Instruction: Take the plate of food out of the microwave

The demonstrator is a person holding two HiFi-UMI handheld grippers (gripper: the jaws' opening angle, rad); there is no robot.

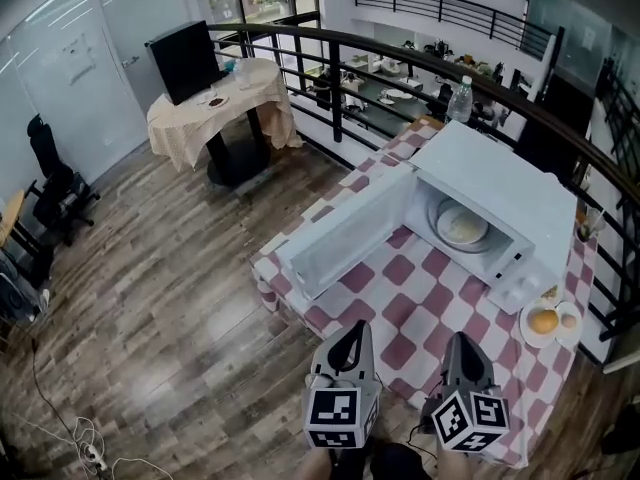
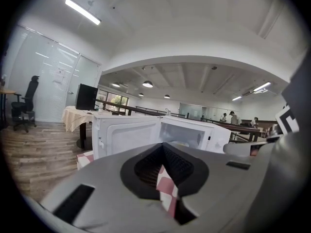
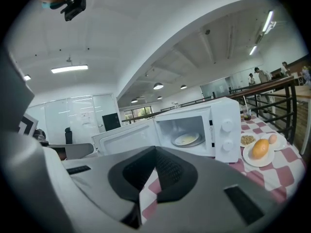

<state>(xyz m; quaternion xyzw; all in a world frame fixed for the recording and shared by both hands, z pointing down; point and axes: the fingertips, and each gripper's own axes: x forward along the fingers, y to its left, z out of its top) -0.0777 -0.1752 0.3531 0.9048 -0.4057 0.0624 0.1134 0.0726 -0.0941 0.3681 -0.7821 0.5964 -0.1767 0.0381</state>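
A white microwave [image 1: 495, 183] stands on a red-and-white checked table [image 1: 415, 298], its door [image 1: 345, 233] swung wide open to the left. Inside it a plate of pale food [image 1: 462, 225] rests on the turntable; the same plate of food [image 3: 187, 139] shows in the right gripper view. My left gripper [image 1: 350, 336] and right gripper [image 1: 462, 345] hang side by side at the table's near edge, short of the microwave, both shut and holding nothing. In the left gripper view the open microwave [image 2: 160, 135] lies ahead.
Right of the microwave a white plate [image 1: 548, 326] carries an orange and an egg; the same plate [image 3: 262, 152] and a small dish of food [image 3: 248, 140] show in the right gripper view. A dark railing [image 1: 400, 63] runs behind the table. A water bottle [image 1: 459, 98] stands at the far end.
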